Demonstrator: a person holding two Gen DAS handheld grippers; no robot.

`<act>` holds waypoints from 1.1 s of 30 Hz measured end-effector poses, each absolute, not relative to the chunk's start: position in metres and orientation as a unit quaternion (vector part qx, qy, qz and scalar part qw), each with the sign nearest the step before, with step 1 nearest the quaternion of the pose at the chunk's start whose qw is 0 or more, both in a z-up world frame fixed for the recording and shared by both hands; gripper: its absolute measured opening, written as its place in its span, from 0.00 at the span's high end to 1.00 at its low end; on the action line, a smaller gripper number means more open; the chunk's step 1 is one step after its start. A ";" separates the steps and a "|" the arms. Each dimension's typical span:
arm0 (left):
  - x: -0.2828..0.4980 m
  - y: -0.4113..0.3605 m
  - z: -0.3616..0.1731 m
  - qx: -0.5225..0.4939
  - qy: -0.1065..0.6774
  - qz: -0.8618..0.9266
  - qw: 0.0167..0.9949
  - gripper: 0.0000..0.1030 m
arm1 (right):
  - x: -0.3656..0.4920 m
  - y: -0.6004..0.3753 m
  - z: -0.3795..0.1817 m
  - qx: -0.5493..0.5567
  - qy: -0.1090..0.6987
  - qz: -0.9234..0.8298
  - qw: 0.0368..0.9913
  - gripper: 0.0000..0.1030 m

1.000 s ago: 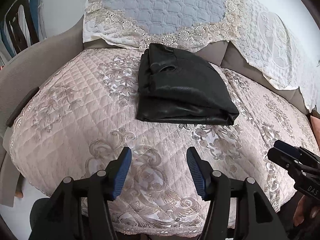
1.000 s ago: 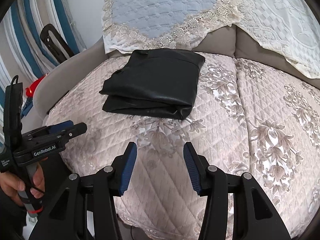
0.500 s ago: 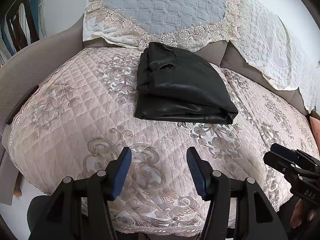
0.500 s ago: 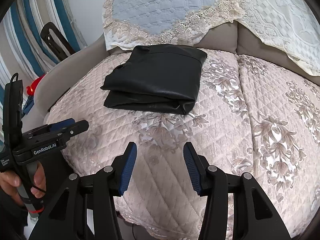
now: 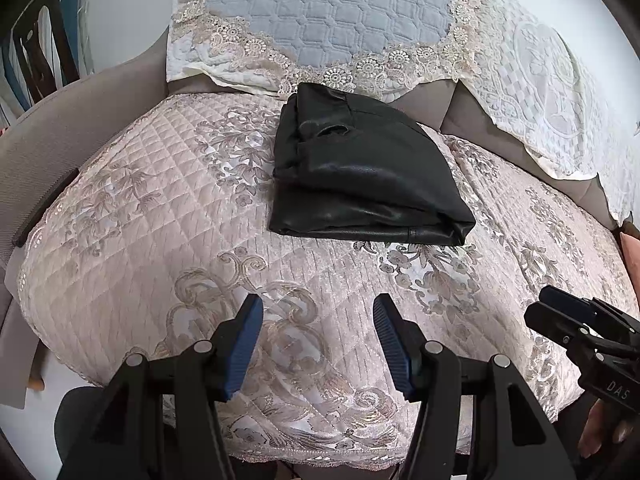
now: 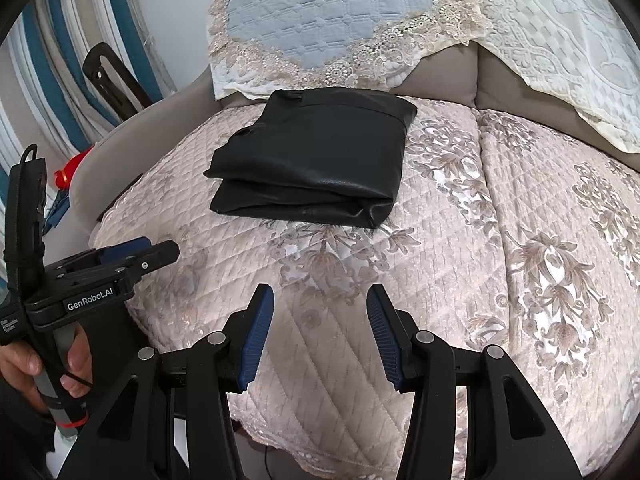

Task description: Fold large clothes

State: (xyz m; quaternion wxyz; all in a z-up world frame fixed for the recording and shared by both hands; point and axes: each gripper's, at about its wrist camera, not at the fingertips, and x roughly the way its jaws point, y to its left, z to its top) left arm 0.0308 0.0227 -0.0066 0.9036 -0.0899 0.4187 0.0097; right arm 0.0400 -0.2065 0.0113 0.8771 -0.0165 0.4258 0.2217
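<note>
Only the right view shows a hand (image 6: 24, 364); both grippers (image 5: 318, 344) (image 6: 320, 330) hover half-open, empty, near the folded garment (image 5: 360, 184).

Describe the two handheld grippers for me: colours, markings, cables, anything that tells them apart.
Both are black, angular frames with silver pivot bolts and ribbed blue finger pads. The left gripper reads "GenRobot.AI" in white on its side, has a grey handle with a red ring, a thin black cable and an upright black module. The right gripper shows white "DAS" lettering.
</note>
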 end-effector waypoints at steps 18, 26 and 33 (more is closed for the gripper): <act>0.029 0.017 -0.005 -0.070 0.418 0.019 0.906 0.42 | 0.039 -0.205 0.011 -0.017 0.426 0.224 0.876 0.52; 0.028 0.017 -0.005 -0.069 0.418 0.017 0.906 0.42 | 0.039 -0.205 0.011 -0.017 0.426 0.224 0.876 0.52; 0.028 0.016 -0.005 -0.070 0.418 0.017 0.906 0.42 | 0.038 -0.204 0.011 -0.017 0.426 0.224 0.876 0.52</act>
